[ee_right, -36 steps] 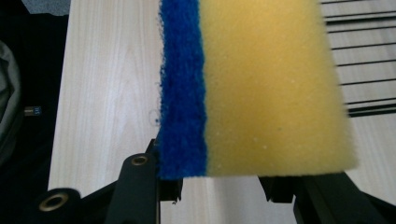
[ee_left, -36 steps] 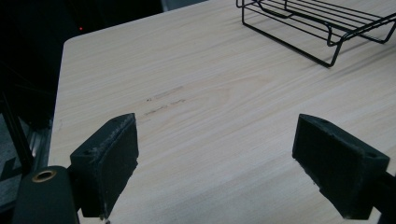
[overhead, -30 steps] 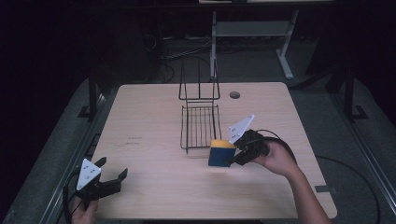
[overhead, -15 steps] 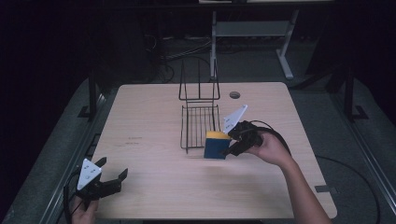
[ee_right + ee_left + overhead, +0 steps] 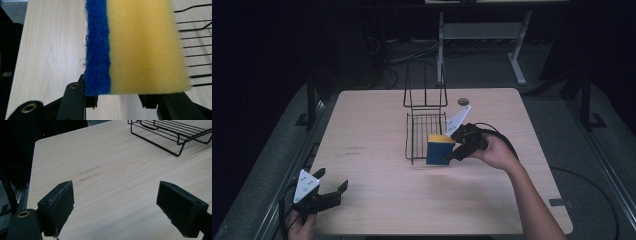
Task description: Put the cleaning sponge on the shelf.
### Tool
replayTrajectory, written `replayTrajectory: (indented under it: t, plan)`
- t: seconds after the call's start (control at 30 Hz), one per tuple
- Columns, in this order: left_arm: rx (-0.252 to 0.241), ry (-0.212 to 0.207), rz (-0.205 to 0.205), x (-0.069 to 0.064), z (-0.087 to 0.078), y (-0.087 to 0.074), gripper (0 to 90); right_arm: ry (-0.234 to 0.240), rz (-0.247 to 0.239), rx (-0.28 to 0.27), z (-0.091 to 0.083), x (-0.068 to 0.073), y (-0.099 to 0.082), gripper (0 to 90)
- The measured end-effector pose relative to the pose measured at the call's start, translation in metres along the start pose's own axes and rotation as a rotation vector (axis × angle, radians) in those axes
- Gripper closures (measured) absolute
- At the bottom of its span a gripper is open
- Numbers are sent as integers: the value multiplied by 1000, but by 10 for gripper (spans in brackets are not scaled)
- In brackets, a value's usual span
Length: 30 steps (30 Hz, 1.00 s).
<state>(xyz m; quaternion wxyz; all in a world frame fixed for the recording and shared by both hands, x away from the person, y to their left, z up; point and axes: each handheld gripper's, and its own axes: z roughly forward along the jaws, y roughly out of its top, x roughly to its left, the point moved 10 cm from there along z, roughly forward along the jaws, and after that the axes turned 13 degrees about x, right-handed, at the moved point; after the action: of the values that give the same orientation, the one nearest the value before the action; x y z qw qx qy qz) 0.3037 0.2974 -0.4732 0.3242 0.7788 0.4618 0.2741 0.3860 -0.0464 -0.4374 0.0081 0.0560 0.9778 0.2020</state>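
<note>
Yellow-and-blue sponge [image 5: 439,149] pinched in the right tongs [image 5: 454,148] beside the wire rack [image 5: 424,131] — left tongs [image 5: 332,191] gape wide, low.

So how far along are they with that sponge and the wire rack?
Done: the right gripper has the yellow and blue sponge clamped in its jaws and lifted to the near end of the black wire rack. In hand: carrying it, seemingly toward the rack. Left, I would guess: setting it in the rack and letting go. The left gripper rests open at the near left corner of the table.
</note>
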Motion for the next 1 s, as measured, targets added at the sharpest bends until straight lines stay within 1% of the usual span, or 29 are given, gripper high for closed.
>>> replayTrajectory:
  t: [0.03,0.1,0.17,0.33,0.37,0.4,0.47,0.53,0.57,0.63,0.7,0.77,0.83,0.9,1.0]
  plan:
    - [0,0,0,0,0,0,139,-6,-1,5,-1,-1,0,569]
    - [2,-1,-2,0,0,0,139,4,9,-10,-2,-2,3,569]
    - [0,-2,-3,0,0,0,139,1,9,-17,-3,-5,3,569]
    - [1,-3,-4,0,1,0,139,2,13,-9,-2,-12,6,569]
    - [1,-2,-3,0,1,0,139,4,15,-9,-1,-14,6,569]
    - [-2,-4,-4,0,1,0,139,-10,21,1,0,-20,7,568]
    - [-3,-7,-5,0,1,0,139,-2,26,-5,1,-21,8,569]
    - [-1,-8,-5,1,2,0,139,-2,31,-8,1,-26,10,569]
    - [-1,-8,-5,1,2,0,139,-2,31,-8,1,-26,10,569]
    - [1,-7,-3,0,2,0,139,-9,41,-3,1,-31,12,569]
    - [2,-6,-3,1,2,0,139,-5,38,-6,1,-32,13,568]
    - [0,-6,-4,1,2,0,139,-10,31,-13,1,-36,16,569]
    - [0,-5,-8,2,2,0,139,-11,38,-12,0,-42,18,569]
    - [0,-5,-9,2,2,0,139,-10,42,-17,0,-44,19,569]
    - [1,-5,-11,2,3,0,139,-11,51,-23,3,-51,17,569]
